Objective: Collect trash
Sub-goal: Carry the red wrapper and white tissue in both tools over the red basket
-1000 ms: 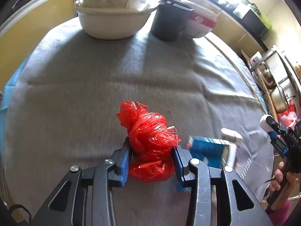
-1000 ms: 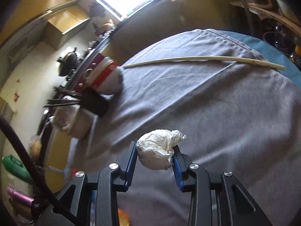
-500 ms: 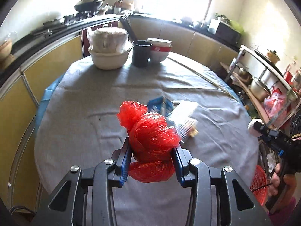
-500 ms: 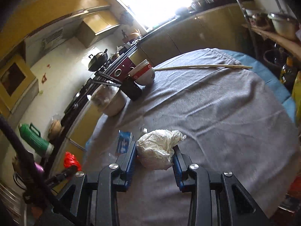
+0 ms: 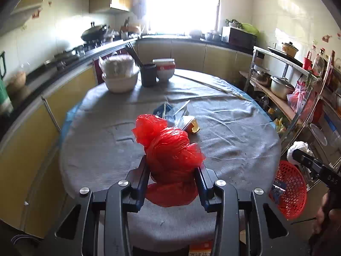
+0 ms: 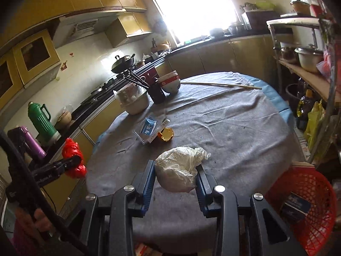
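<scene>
left tongs (image 5: 173,171) squeeze red bag (image 5: 168,149) | right tongs (image 6: 174,176) squeeze white bag (image 6: 178,173) | risk: slippery bags slide out before red basket (image 6: 307,202), land on floor

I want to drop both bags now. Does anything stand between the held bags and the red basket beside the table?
Nothing visible does. The red bag and white bag hang above the table edge; the red basket is open-topped, low right.
</scene>
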Motion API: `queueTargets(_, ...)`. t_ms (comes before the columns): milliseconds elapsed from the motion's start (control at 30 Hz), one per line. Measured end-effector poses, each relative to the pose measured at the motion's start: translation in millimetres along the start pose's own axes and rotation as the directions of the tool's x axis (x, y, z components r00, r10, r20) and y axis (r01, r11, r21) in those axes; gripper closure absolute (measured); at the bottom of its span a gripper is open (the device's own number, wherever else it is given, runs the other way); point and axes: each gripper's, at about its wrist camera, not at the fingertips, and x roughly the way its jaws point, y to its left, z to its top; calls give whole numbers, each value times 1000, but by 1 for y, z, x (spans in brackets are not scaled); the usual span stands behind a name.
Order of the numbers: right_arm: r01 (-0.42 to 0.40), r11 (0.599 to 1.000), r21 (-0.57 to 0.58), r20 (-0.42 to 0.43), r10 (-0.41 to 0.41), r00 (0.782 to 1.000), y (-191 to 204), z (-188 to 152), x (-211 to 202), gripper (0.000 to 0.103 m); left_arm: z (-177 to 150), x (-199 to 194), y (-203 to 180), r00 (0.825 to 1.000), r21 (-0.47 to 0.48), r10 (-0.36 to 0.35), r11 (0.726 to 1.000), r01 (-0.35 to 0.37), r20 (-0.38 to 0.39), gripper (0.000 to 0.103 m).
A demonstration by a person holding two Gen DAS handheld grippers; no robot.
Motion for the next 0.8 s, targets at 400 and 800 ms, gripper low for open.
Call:
queueTargets(400, -4, 1000, 25, 69, 3, 998, -10, -19, -65, 65, -22, -49, -10, 999, 10, 20, 1000, -20, 40, 61)
queueTargets(800, 58, 996, 74, 68, -63, 996, -55, -37, -85, 65, -31, -36, -47, 999, 59, -27, 998, 28, -30, 61)
